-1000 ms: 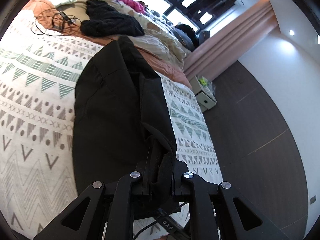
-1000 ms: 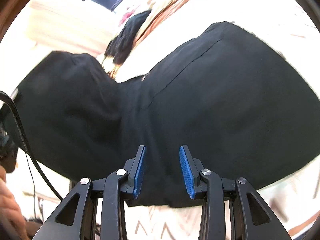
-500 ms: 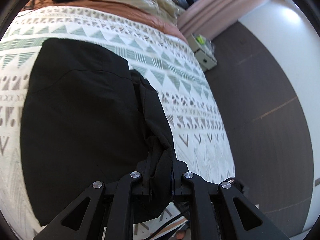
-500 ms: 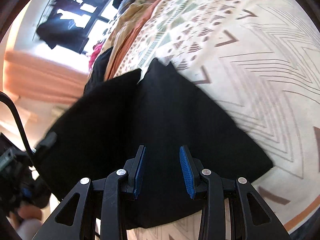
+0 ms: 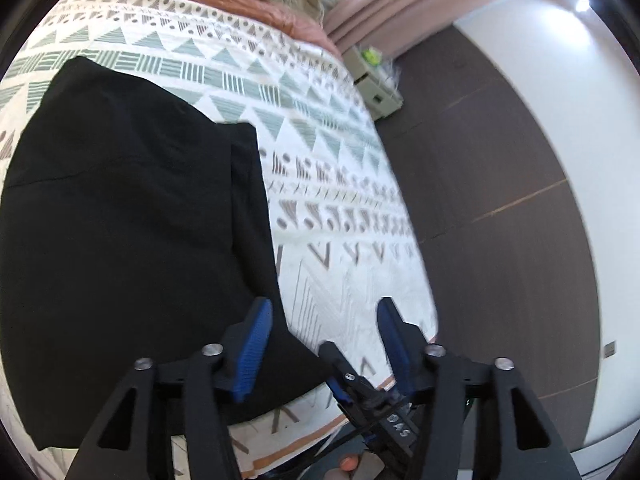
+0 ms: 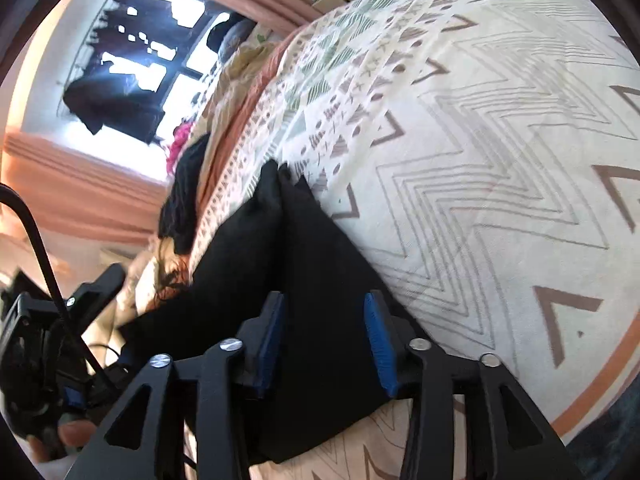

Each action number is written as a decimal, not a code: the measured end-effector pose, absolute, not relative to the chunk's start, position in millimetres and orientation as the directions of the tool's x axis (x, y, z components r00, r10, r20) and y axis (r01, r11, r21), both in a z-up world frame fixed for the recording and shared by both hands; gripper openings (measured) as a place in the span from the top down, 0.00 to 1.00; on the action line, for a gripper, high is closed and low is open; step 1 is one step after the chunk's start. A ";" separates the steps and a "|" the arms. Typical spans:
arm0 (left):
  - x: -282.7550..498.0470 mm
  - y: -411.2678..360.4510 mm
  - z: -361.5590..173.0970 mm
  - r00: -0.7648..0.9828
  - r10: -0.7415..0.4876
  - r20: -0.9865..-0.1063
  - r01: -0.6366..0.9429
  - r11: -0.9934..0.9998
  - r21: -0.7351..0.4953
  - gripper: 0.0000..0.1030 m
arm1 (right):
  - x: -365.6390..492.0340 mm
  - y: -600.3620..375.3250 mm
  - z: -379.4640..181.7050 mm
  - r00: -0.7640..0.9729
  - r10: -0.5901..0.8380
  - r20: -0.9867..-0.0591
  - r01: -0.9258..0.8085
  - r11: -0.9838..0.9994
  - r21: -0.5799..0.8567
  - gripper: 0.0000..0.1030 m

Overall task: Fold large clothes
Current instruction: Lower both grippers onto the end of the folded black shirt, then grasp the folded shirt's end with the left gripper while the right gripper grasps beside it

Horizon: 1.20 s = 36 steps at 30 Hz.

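A black garment (image 5: pixel 132 240) lies folded flat on the patterned bedspread (image 5: pixel 340 208). My left gripper (image 5: pixel 324 312) hovers over its right edge near the bed's front; the jaws are opening and grip nothing, the left pad over black cloth and the right pad over bedspread. In the right wrist view the same garment (image 6: pixel 320 264) runs away from me as a long dark slab. My right gripper (image 6: pixel 324 304) sits low over its near end, jaws opening, with cloth lying between the blue pads (image 6: pixel 378 332) but not pinched. Each gripper shows in the other's view.
Beige and orange bedding with a dark knit pile (image 6: pixel 184 196) lies at the bed's far end by the window (image 6: pixel 132 52) and pink curtain. A small drawer cabinet (image 5: pixel 376 84) stands on the dark floor (image 5: pixel 500 240) past the bed's edge. A person's hand (image 6: pixel 68 436) holds the left gripper.
My left gripper was shut on a bunched fold of the black garment; it has let go and opened, and the cloth now lies flat. My right gripper's jaws have widened as it swung over the garment.
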<state>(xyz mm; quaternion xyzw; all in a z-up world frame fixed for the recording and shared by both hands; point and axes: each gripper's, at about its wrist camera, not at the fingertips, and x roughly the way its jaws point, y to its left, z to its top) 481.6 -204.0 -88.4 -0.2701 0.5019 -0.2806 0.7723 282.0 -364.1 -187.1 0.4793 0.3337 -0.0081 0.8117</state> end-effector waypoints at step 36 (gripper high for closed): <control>427.4 -84.0 -163.7 0.367 -0.430 -0.825 -0.013 0.884 -0.467 0.56 | 276.5 -356.1 -200.0 0.789 0.295 -0.539 0.328 0.539 0.776 0.94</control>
